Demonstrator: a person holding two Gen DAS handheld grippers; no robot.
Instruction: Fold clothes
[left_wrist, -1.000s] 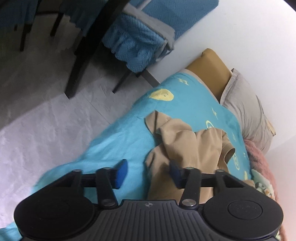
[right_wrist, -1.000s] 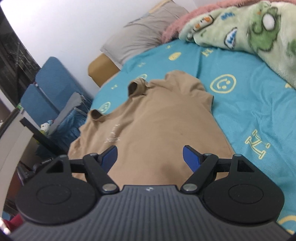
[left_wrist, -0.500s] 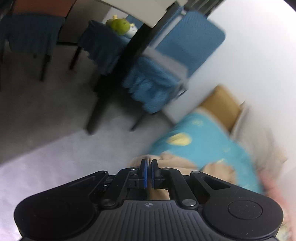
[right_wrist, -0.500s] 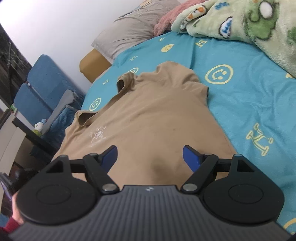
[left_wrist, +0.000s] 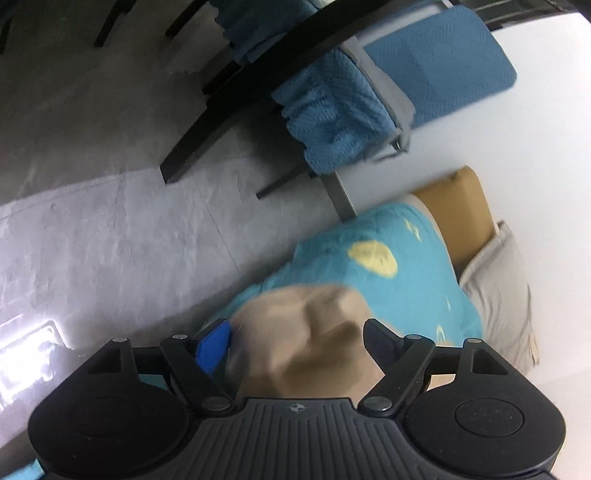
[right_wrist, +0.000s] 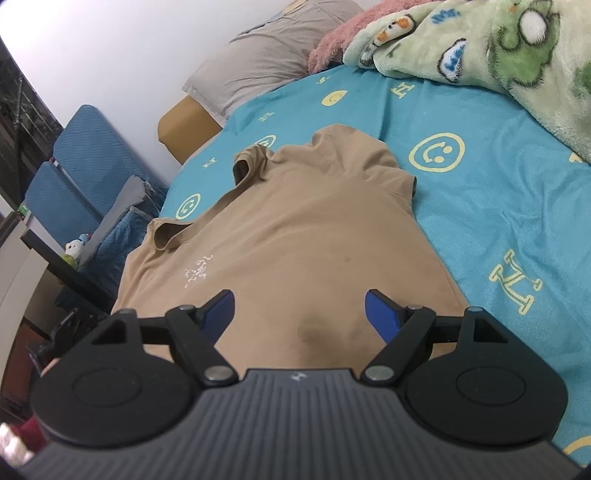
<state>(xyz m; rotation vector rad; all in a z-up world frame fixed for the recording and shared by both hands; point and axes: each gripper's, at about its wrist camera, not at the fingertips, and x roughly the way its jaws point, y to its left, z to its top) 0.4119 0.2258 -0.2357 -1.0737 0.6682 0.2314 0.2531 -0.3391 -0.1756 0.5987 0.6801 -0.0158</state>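
left gripper has just been opening over the tan shirt, right gripper spread wide too; shirt's laid out, next grab an edge.

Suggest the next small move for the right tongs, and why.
Probably lower the right tongs and close on the near hem of the shirt. They hang open over it, gripping nothing, while the shirt lies flat and unfolded on the bedsheet.

A home bedroom: bed with smiley sheet, pillow, cartoon fleece blanket.
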